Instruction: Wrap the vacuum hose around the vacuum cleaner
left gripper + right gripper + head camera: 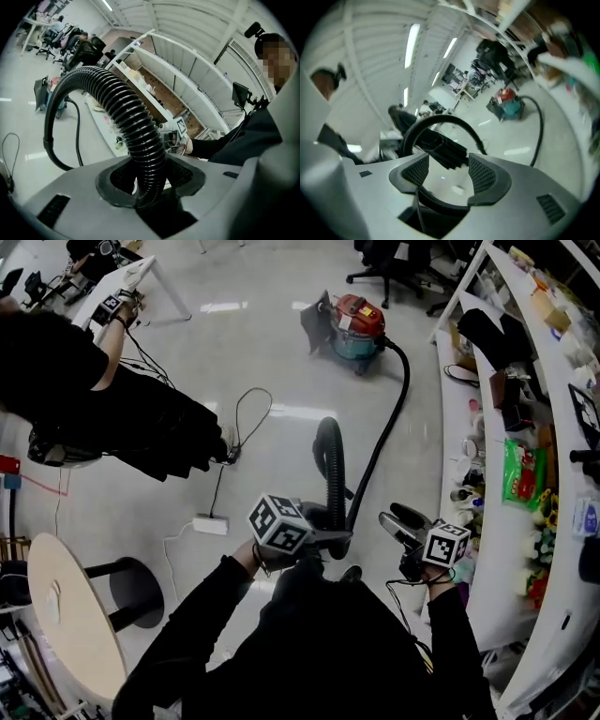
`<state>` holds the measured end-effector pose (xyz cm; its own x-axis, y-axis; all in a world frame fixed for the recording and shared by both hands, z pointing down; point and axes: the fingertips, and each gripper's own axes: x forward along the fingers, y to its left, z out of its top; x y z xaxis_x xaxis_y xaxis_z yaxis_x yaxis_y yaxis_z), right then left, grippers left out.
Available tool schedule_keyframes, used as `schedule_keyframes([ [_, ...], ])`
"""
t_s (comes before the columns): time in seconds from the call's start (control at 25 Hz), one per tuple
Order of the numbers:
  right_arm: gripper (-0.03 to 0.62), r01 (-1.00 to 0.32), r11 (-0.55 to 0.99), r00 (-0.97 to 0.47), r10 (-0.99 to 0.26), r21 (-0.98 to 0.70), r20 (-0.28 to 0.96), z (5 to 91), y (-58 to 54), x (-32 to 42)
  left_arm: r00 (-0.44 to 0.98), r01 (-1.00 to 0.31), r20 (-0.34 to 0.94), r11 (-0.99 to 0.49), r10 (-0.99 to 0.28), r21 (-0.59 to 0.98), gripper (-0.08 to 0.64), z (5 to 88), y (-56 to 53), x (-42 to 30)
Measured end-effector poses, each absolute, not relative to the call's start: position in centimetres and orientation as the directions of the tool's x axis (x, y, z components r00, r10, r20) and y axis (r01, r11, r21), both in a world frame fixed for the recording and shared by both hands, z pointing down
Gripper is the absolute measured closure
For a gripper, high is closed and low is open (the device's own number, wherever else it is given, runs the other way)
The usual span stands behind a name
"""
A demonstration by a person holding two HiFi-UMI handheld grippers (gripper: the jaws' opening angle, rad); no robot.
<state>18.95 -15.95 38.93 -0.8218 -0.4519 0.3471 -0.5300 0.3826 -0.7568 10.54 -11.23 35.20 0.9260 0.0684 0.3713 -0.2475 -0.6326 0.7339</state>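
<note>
Head view: left gripper [330, 542] clenched on the ribbed vacuum hose [330, 460], right gripper [401, 517] just beside, vacuum cleaner [358, 329] well apart across the floor [272, 381]. Only here, the hose's whole run back to the machine. Left gripper view: pads biting the ribs, a detail absent above. Right gripper view: jaws spread, nothing between. Best to walk the slack toward the vacuum cleaner, grip firm, laying loops without kinks.

One vacuum cleaner [357, 327], one hose [330, 465], two grippers [336, 542] [398, 524], one round table [75, 615].
</note>
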Motion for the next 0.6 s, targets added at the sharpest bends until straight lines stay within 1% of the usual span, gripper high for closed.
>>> schedule_keyframes([
  [0.04, 0.321, -0.625, 0.484, -0.777, -0.466, -0.612, 0.424, 39.0, -15.9, 19.1, 0.918, -0.231, 0.383, -0.643, 0.106, 0.73, 0.371, 35.2, -11.8, 10.0],
  [0.08, 0.321, -0.684, 0.579, -0.727, -0.491, -0.444, 0.481, 38.5, -15.9, 18.9, 0.902, -0.215, 0.405, -0.658, 0.149, 0.721, 0.371, 35.4, -12.2, 9.5],
  [0.12, 0.321, -0.708, 0.653, -0.678, -0.523, -0.269, 0.517, 37.5, -16.1, 18.2, 0.879, -0.2, 0.436, -0.678, 0.195, 0.707, 0.371, 35.7, -12.5, 8.9],
  [0.16, 0.321, -0.703, 0.704, -0.636, -0.556, -0.103, 0.536, 36.2, -16.6, 17.3, 0.847, -0.186, 0.474, -0.7, 0.241, 0.689, 0.37, 36.1, -12.7, 8.2],
  [0.24, 0.319, -0.634, 0.755, -0.583, -0.608, 0.166, 0.54, 33.8, -17.9, 15.0, 0.777, -0.155, 0.544, -0.741, 0.318, 0.654, 0.368, 36.9, -13.4, 7.2],
  [0.28, 0.319, -0.583, 0.769, -0.572, -0.617, 0.26, 0.541, 33.0, -18.6, 13.8, 0.749, -0.134, 0.565, -0.755, 0.347, 0.642, 0.368, 37.0, -13.7, 6.9],
  [0.4, 0.306, -0.419, 0.777, -0.54, -0.629, 0.469, 0.559, 32.4, -21.2, 11.0, 0.695, -0.066, 0.589, -0.779, 0.412, 0.623, 0.368, 36.3, -14.8, 6.9],
  [0.44, 0.278, -0.366, 0.751, -0.516, -0.655, 0.549, 0.552, 32.3, -22.2, 10.4, 0.677, -0.045, 0.597, -0.786, 0.429, 0.616, 0.368, 36.0, -15.1, 7.0],
  [0.48, 0.264, -0.312, 0.711, -0.493, -0.688, 0.63, 0.533, 32.0, -23.3, 10.0, 0.656, -0.026, 0.609, -0.793, 0.446, 0.609, 0.368, 35.8, -15.3, 7.1],
  [0.6, 0.245, -0.148, 0.568, -0.47, -0.761, 0.81, 0.448, 31.0, -26.0, 8.9, 0.579, 0.023, 0.646, -0.802, 0.498, 0.597, 0.368, 35.6, -15.4, 7.3],
])
